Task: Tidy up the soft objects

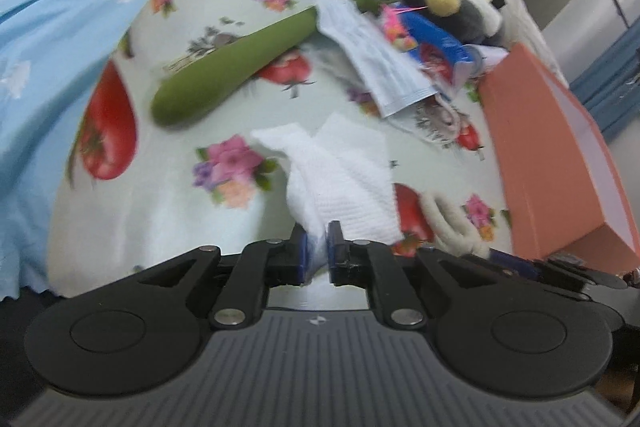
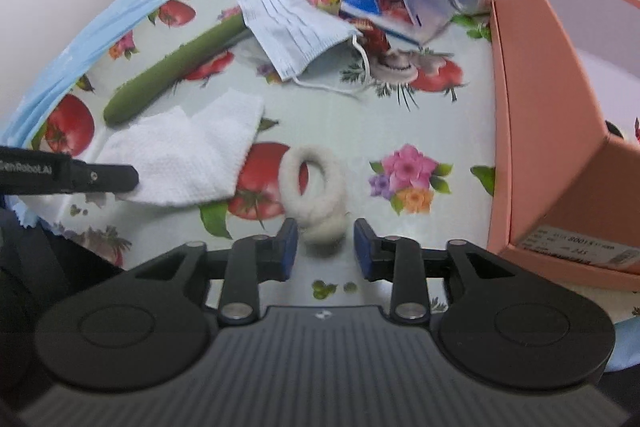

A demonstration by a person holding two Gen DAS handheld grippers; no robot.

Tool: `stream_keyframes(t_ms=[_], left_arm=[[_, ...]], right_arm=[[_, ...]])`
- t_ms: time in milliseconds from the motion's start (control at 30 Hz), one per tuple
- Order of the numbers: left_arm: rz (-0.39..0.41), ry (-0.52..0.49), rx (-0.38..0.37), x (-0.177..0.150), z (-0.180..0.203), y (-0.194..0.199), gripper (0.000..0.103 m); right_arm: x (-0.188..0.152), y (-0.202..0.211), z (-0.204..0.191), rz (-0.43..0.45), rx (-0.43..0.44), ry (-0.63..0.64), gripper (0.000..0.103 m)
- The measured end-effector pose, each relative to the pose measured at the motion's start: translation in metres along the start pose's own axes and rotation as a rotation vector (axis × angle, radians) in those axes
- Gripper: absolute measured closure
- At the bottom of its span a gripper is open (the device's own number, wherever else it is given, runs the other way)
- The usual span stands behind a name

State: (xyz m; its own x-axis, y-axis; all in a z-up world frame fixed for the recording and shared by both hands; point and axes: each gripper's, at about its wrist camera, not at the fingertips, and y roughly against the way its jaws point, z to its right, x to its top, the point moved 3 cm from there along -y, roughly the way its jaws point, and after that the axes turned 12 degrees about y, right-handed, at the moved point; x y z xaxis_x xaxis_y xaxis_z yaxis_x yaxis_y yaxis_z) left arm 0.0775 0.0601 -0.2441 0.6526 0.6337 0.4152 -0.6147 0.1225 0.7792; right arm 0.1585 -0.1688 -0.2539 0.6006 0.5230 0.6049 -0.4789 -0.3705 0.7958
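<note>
Your left hand-held gripper (image 1: 316, 251) loosely straddles the white cloth (image 1: 340, 179), your right hand-held gripper (image 2: 326, 247) spread around the fuzzy ring (image 2: 314, 187): close, then carry to the pink box (image 2: 560, 107).

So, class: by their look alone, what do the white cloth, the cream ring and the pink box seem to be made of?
White cloth: probably woven cotton or a paper towel, matt, with a fine waffle texture and soft folds.
Cream ring: looks like fuzzy fleece or terry, likely a hair tie; its surface is nappy and it loops limply.
Pink box: seemingly cardboard, smooth and matt, with stiff flat walls and a printed label.
</note>
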Motion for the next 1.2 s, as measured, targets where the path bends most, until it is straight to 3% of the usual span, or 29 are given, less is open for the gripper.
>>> stream_keyframes(t_ms=[67,167,367,467,500,600,733,1033,1200], left_arm=[[-0.013,0.012,0.022,0.002,-0.006,-0.001,0.043],[0.011,0.020,0.026,0.009,-0.009,0.001,0.041],[0.015,-0.045,0.028,0.015,0.002,-0.003,0.026],[0.012,-0.092,0.033,0.016,0.011,-0.010,0.021],[0.011,-0.111,0.036,0.016,0.014,-0.012,0.021],[-0.004,-0.158,0.056,0.016,0.023,-0.023,0.021],[-0.032,-0.208,0.088,0.013,0.032,-0.040,0.021],[-0.012,-0.397,0.147,-0.003,0.057,-0.064,0.022],[-0.025,-0.451,0.134,-0.014,0.068,-0.067,0.046]], right_arm=[[0.001,0.000,0.000,0.008,0.000,0.016,0.053],[0.007,-0.002,-0.001,0.030,0.002,0.057,0.050],[0.018,-0.017,-0.006,0.051,0.011,0.139,0.051],[0.018,-0.024,-0.009,0.038,0.021,0.163,0.064],[0.017,-0.025,-0.009,0.030,0.020,0.158,0.075],[0.015,-0.022,-0.011,0.029,0.017,0.180,0.083],[0.013,-0.014,-0.003,0.037,-0.002,0.155,0.084],[0.003,-0.011,0.014,0.026,-0.040,0.095,0.084],[0.000,-0.009,0.018,0.032,-0.039,0.059,0.084]])
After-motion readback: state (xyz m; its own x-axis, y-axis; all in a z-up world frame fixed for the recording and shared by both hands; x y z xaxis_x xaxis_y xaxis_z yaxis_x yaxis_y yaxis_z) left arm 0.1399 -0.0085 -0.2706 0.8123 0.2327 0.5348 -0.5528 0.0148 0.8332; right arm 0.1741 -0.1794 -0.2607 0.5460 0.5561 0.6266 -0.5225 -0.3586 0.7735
